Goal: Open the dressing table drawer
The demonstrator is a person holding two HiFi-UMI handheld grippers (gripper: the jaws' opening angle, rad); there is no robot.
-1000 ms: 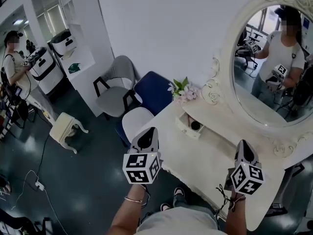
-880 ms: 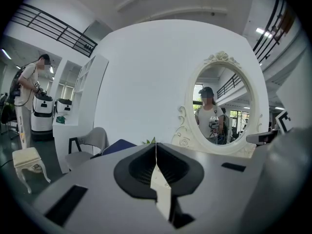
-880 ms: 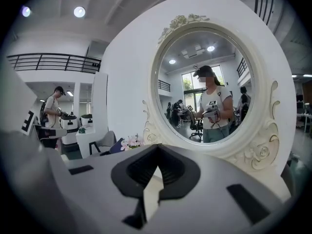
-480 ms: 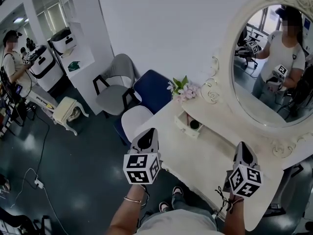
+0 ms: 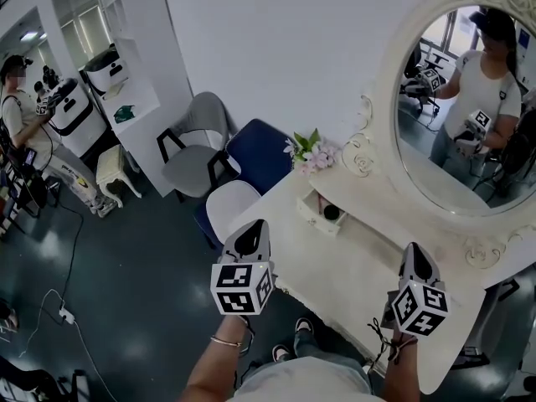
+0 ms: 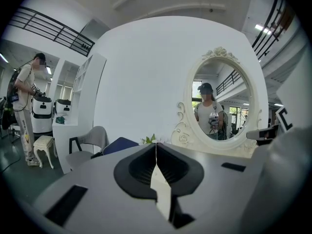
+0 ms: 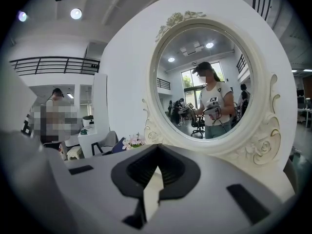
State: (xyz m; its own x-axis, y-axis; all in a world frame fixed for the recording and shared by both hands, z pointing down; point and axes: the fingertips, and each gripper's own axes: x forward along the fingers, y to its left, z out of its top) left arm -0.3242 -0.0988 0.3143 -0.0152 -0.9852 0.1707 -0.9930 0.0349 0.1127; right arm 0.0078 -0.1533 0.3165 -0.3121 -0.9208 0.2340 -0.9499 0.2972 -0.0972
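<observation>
**Position of the task item.** The drawer [image 5: 321,214] is a small white box at the far left of the surface [image 5: 352,275]. It sits below the flowers [image 5: 311,152] and beside the frame of the oval mirror [image 5: 469,115]. In the head view it appears to stand forward of the raised tier under the mirror, and a dark round thing shows in it. Whether that is something inside the drawer or a knob is too small to tell. On this reading the drawer lies open, as the task wants.

**Tongs.** The left tongs [image 5: 252,229] are pressed together with nothing between them. They hang off the near left corner of the surface. The right tongs [image 5: 416,251] are likewise pressed together and empty, and are held over the near right part of the surface. Both point roughly level toward the mirror. Both are well apart from the drawer and touch nothing.

**Step in hand (judgement).** Neither pair of tongs is engaged with the drawer. The scene fits two stages. Either the drawer has been pulled out and the hands are held clear, or it already stood forward and the hands are held ahead of an approach. The pictures do not settle which.

**Next move (judgement).** None can be set down with confidence. Any contact with the drawer would fall most naturally to the left tongs, which are nearer to it. The box looks light and small, so a gentle hold would suit it.
</observation>
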